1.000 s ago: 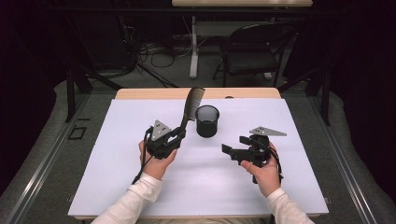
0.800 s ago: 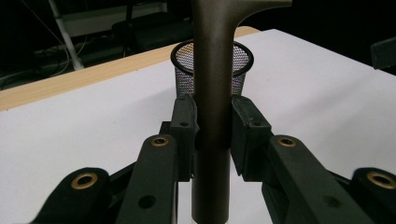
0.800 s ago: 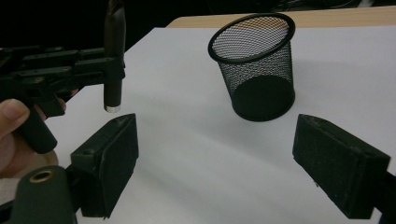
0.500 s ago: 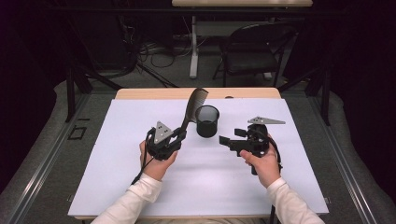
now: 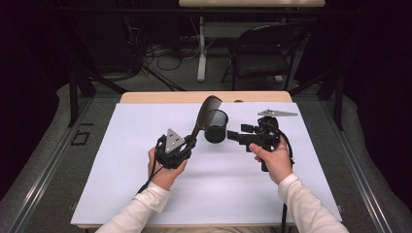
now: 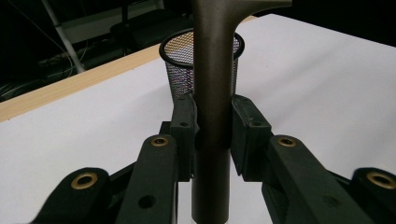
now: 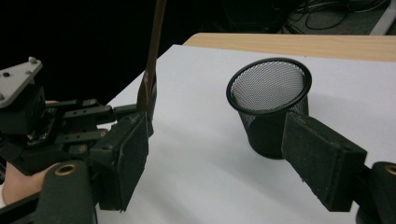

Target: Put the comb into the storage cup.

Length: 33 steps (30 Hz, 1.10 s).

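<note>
Now I'm clamping the comb (image 5: 203, 118) in my left gripper (image 5: 191, 142) (teeth up), at nine o'clock of the cup (image 5: 215, 126); my right gripper (image 5: 233, 136), empty, is closing at three o'clock.

So the surface is a light wooden table (image 5: 160, 97), and almost all of it is covered by a big white rectangular sheet (image 5: 121, 165). You only see bare wood as a strip along the far edge. The one thing standing directly on the sheet is a small black wire-mesh cup (image 5: 215, 127), upright with its mouth open, sitting near the middle of the far edge. The sheet's near corners reach right to the table's near edge.
</note>
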{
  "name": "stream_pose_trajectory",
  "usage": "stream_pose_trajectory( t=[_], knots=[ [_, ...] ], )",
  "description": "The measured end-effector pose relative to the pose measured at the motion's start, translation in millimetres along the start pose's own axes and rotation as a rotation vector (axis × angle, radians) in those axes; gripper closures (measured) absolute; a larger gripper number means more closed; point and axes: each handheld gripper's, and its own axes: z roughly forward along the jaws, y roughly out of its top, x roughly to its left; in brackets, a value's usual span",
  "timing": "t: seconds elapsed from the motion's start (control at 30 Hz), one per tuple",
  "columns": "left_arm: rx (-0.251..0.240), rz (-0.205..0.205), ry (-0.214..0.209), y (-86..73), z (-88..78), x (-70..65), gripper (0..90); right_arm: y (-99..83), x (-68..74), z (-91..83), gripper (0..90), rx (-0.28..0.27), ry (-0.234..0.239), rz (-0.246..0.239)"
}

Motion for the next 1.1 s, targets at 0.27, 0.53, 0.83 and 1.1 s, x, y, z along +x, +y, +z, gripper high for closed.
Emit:
stream_pose_trajectory(
  t=[0.27, 0.53, 0.83, 1.1],
  knots=[
    [-0.002, 0.008, -0.004, -0.4, -0.2, -2.3, 72.6, 16.9, 0.6, 1.3, 24.1, -0.002, -0.008, 0.002],
    [0.0, 0.012, -0.006, -1.0, 0.0, -3.6, 72.6, 29.9, -0.7, 6.8, 29.8, 0.003, -0.005, 0.01],
    [0.003, 0.015, -0.01, -2.1, 0.6, -4.5, 72.6, 35.9, -4.4, 6.9, 33.2, -0.002, 0.0, 0.035],
    [0.006, 0.02, -0.012, -3.0, 1.8, -6.8, 72.6, 41.2, -5.5, 8.1, 33.1, 0.015, -0.009, 0.052]
  ],
)
